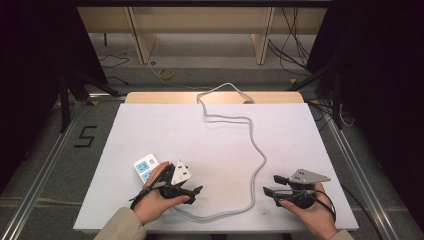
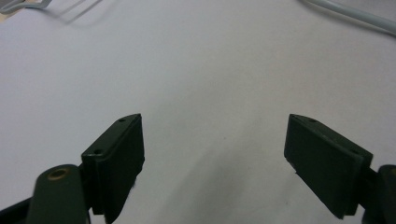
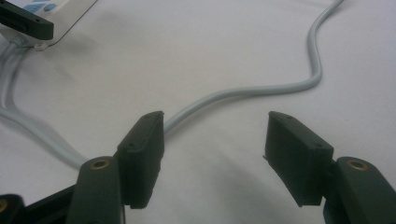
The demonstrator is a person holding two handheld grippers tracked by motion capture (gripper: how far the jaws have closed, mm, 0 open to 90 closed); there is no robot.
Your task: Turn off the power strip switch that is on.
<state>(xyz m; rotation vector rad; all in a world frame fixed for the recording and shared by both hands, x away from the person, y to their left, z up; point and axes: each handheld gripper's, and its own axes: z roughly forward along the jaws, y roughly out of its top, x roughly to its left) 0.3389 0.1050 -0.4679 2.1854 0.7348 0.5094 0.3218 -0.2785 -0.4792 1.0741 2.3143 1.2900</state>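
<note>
Power strip (image 1: pixel 146 166), white with blue socket faces, lay at the near left of the white surface (image 1: pixel 150 130), its long axis running away from the person and slightly left, just beside the left gripper (image 1: pixel 192 192). That gripper's jaws stood wide apart over bare surface, holding nothing. The right gripper (image 1: pixel 272 184) likewise gaped empty, with the grey cable (image 3: pixel 243 91) passing just beyond its jaws in the right gripper view. From the strip's near end the cable looped along the front edge, then snaked away toward the far edge. A black "5" (image 1: pixel 86 136) was marked on the floor at left.
</note>
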